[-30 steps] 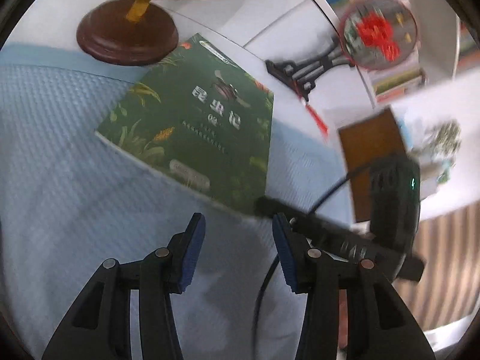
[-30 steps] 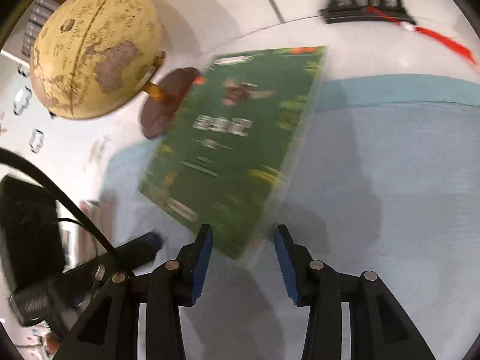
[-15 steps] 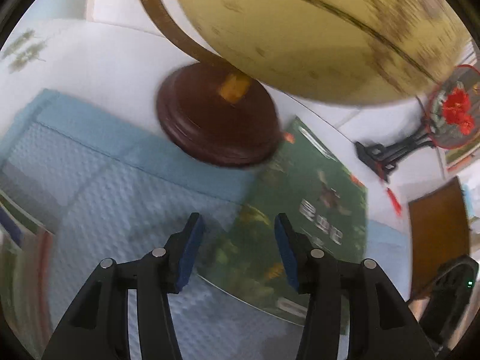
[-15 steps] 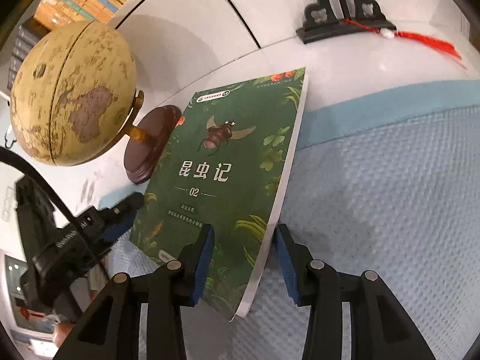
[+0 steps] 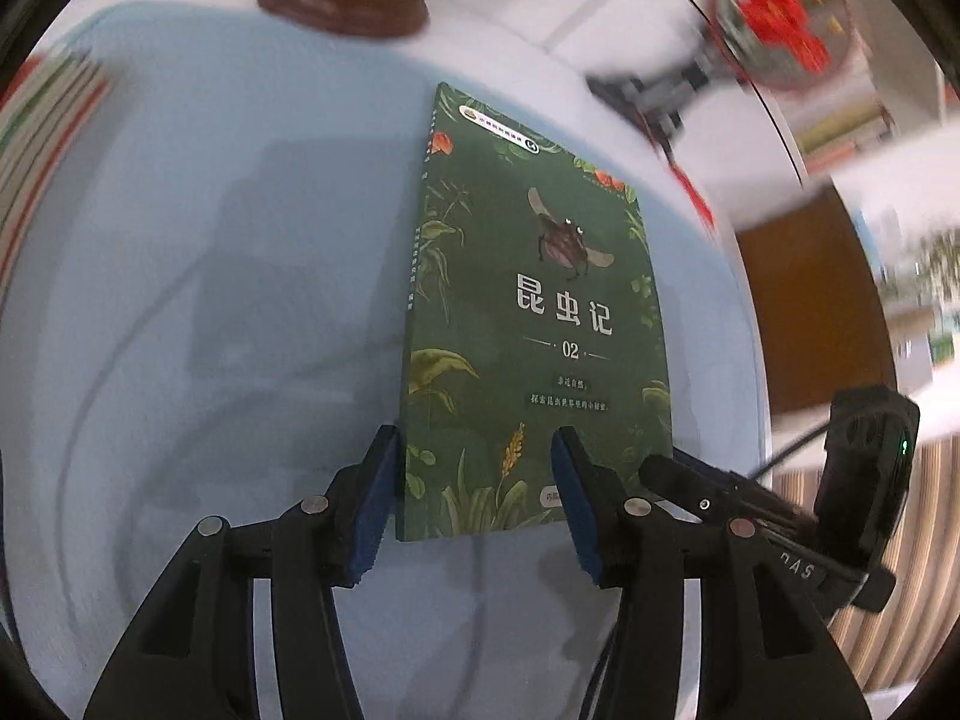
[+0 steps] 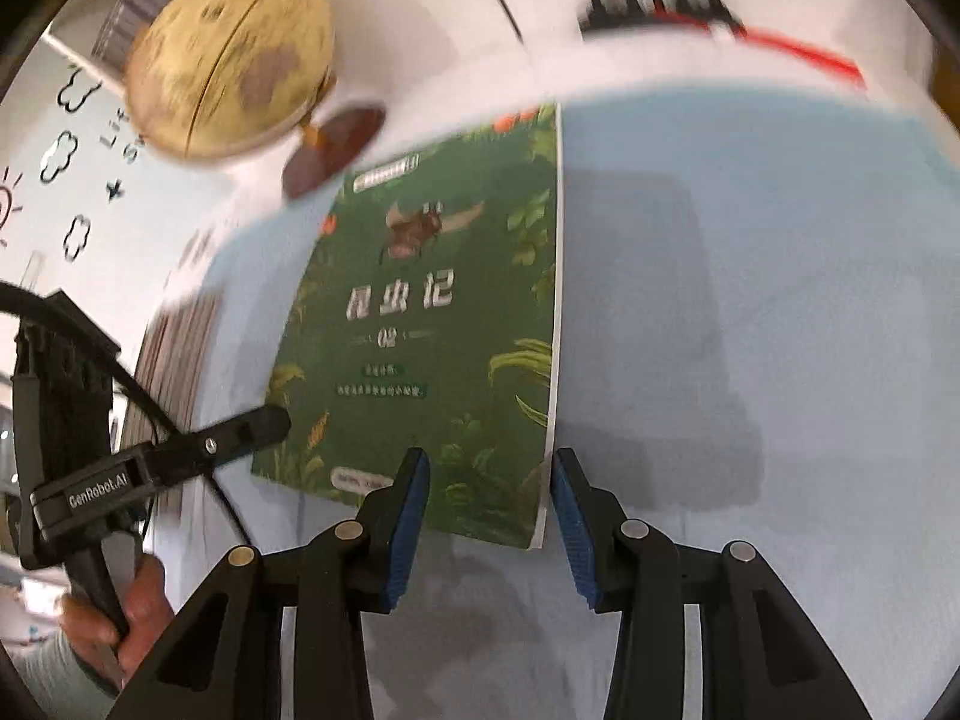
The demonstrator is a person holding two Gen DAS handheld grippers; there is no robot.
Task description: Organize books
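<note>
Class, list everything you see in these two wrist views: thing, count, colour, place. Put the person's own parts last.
Book: one, green, flat on the mat.
Mat: one, pale blue, on the white table.
Globe: one, yellowish, brown base, behind the book.
Stacked books: several, mixed colours, far left edge.
Ornament: one, red on a black stand, back right.
Left gripper: black, blue pads, jaws open at the book's near edge.
Right gripper: same, jaws open astride the book's right corner.
Hand: one, holding the left gripper.

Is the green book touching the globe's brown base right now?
Apart. In the left wrist view, bare blue mat separates the green book from the globe's brown base.
</note>
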